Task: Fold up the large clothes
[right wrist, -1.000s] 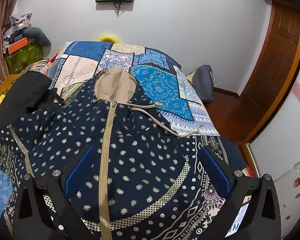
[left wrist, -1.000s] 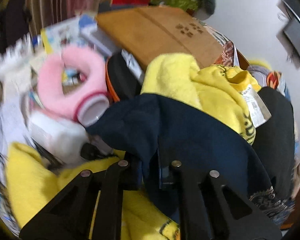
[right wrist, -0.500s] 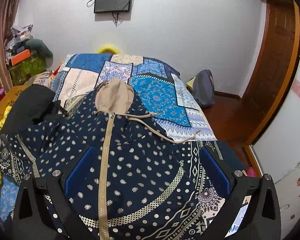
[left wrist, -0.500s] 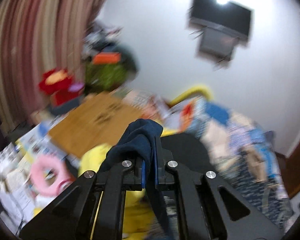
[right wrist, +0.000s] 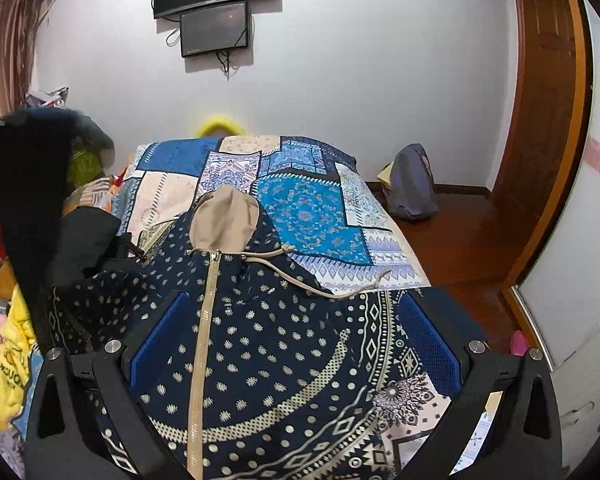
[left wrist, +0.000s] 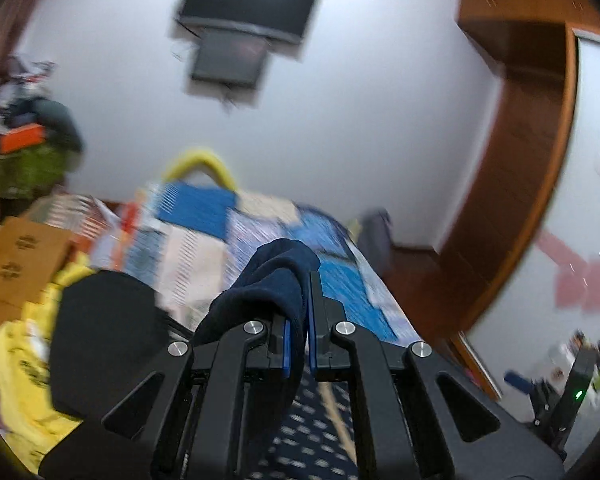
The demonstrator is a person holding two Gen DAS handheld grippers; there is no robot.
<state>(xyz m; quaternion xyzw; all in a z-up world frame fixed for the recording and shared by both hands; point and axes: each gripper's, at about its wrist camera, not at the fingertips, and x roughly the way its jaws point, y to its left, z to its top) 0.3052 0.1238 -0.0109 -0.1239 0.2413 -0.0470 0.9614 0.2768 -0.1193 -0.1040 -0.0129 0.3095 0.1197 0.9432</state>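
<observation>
The left tongs (left wrist: 298, 344) are clamped on a fold of a plain navy garment (left wrist: 268, 284), which bunches over the blue pads and hangs below them. A second ago they gripped this cloth low in the heap of yellow clothes (left wrist: 28, 356) beside the bed; now they have swung up and across, and the view looks over the patchwork bedspread (left wrist: 204, 208) toward the wall-mounted screens (left wrist: 248, 8). From the right wrist the lifted garment (right wrist: 32, 200) hangs as a dark strip at the left edge. The right tongs (right wrist: 296, 340) stay wide apart, holding nothing, above the dotted navy hoodie (right wrist: 260, 320) spread zip-up on the bed. My guess is that the navy garment is being brought over for laying out; no fold has begun.
</observation>
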